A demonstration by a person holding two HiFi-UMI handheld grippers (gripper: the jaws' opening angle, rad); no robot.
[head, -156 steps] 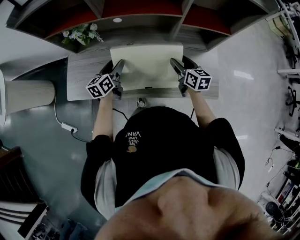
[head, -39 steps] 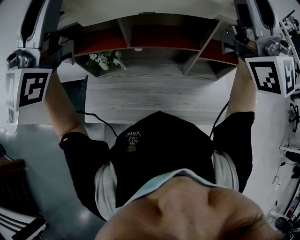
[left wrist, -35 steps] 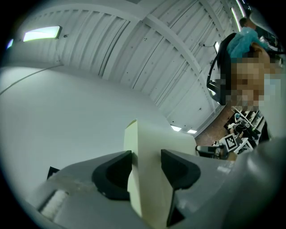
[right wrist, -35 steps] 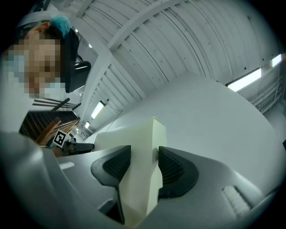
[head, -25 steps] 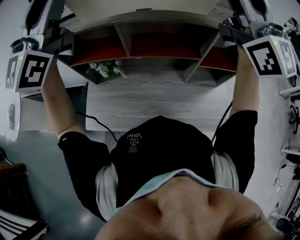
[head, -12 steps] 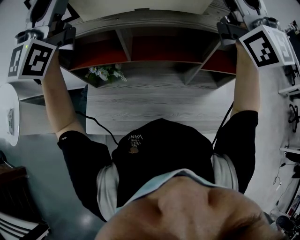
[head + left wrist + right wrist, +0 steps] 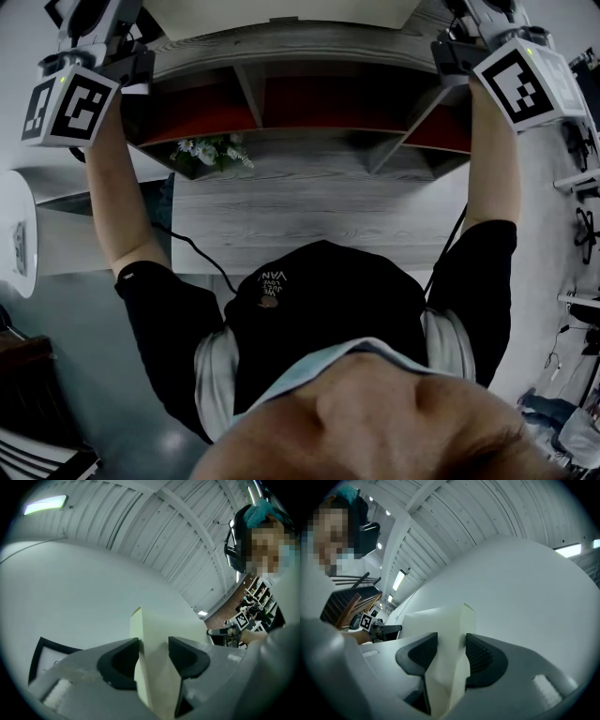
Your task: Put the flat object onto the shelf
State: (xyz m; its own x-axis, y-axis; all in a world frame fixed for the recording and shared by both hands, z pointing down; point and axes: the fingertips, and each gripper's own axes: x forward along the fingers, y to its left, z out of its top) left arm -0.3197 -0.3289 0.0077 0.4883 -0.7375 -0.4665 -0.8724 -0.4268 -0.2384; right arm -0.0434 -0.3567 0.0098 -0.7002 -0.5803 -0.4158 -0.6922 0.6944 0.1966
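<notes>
The flat object (image 7: 281, 11) is a cream board held high at the top edge of the head view, just above the shelf's grey wooden top (image 7: 309, 42). My left gripper (image 7: 153, 660) is shut on the board's left edge (image 7: 152, 634), which stands upright between its dark pads. My right gripper (image 7: 451, 656) is shut on the right edge (image 7: 440, 620) in the same way. In the head view only the marker cubes of the left (image 7: 70, 98) and right (image 7: 525, 80) grippers show fully. The fingertips are cut off by the frame's top.
The shelf has several open compartments with red back panels (image 7: 319, 98). A small bunch of white flowers (image 7: 208, 152) stands at the left under it. Below lies a grey wooden desk (image 7: 309, 211) with a black cable (image 7: 202, 255) over its front edge. The person's head and arms fill the lower picture.
Both grippers and the board have moved up and slightly inward in the head view, away over the shelf. More of the shelf's grey top shows under the board. The grips are unchanged.
</notes>
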